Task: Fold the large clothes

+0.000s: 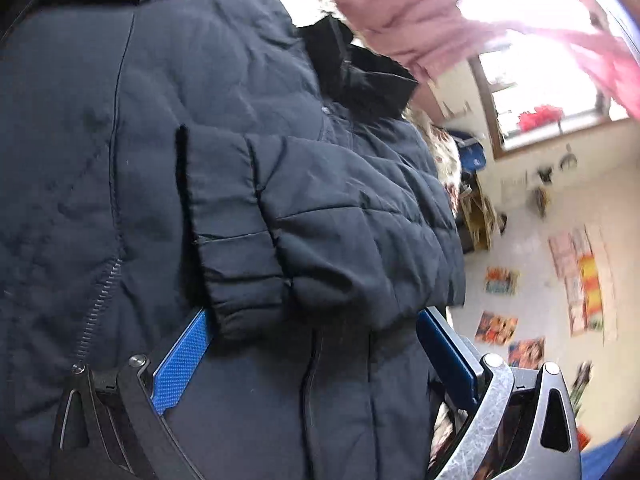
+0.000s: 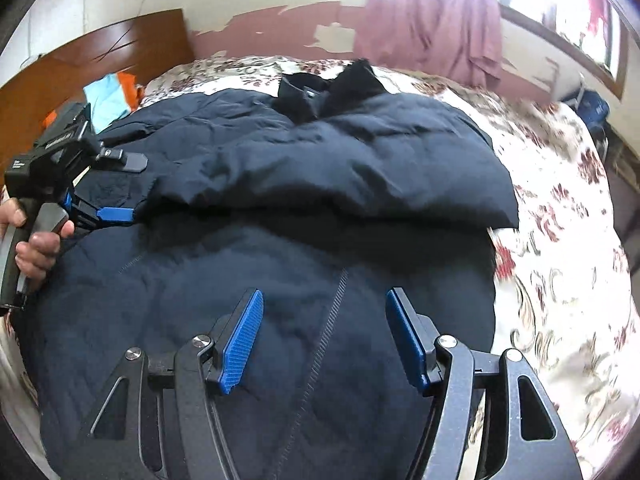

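Observation:
A dark navy padded coat (image 2: pixel 280 208) lies on a floral bedspread (image 2: pixel 560 216), its black collar (image 2: pixel 320 84) at the far end and one sleeve folded across the body. My left gripper (image 1: pixel 316 340) is open; the coat's sleeve cuff (image 1: pixel 240 240) and front bulge between its blue pads (image 1: pixel 180 360). It also shows in the right wrist view (image 2: pixel 116 213) at the coat's left edge, held by a hand. My right gripper (image 2: pixel 324 312) is open and empty just above the coat's lower front, astride the zipper (image 2: pixel 320 348).
A wooden headboard (image 2: pixel 100 52) stands at the far left with blue and orange cloth (image 2: pixel 108 96) beside it. Pink curtains (image 2: pixel 432 12) hang by a bright window (image 2: pixel 568 16). Pictures (image 1: pixel 500 280) hang on the wall in the left wrist view.

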A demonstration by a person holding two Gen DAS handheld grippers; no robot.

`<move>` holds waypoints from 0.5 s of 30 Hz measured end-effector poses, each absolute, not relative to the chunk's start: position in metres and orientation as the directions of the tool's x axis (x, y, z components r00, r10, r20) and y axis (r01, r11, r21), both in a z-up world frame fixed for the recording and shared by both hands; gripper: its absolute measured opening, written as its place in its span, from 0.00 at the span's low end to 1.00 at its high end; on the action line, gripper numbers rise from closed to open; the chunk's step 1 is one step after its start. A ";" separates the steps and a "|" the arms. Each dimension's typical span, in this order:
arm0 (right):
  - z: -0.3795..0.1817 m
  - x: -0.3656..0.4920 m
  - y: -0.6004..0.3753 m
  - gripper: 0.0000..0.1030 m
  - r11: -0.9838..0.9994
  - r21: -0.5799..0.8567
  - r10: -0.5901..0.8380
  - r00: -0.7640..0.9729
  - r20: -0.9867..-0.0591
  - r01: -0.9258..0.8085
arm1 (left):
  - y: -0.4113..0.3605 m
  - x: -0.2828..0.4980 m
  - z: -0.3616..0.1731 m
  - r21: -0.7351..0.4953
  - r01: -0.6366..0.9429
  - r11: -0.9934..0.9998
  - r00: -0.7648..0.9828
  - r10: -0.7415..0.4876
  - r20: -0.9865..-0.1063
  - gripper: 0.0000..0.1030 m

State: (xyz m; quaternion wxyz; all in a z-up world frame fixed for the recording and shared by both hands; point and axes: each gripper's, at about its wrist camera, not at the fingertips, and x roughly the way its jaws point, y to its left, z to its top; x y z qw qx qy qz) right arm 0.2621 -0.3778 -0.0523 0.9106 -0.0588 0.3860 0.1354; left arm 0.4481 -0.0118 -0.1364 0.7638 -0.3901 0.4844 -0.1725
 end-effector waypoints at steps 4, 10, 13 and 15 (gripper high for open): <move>-0.065 0.287 -0.388 0.57 0.962 0.050 0.220 0.657 -0.721 -0.267 | -0.022 0.446 -0.139 -0.699 -0.178 0.692 0.500 -0.548 -0.670 0.63; -0.067 0.317 -0.400 0.57 0.966 0.100 0.236 0.653 -0.719 -0.239 | -0.018 0.448 -0.135 -0.664 -0.181 0.725 0.520 -0.503 -0.691 0.24; -0.067 0.331 -0.397 0.57 0.967 0.084 0.226 0.652 -0.724 -0.242 | -0.015 0.451 -0.127 -0.630 -0.151 0.762 0.539 -0.471 -0.698 0.06; -0.065 0.336 -0.394 0.57 0.967 0.075 0.220 0.650 -0.727 -0.243 | -0.013 0.451 -0.115 -0.591 -0.114 0.799 0.571 -0.434 -0.697 0.04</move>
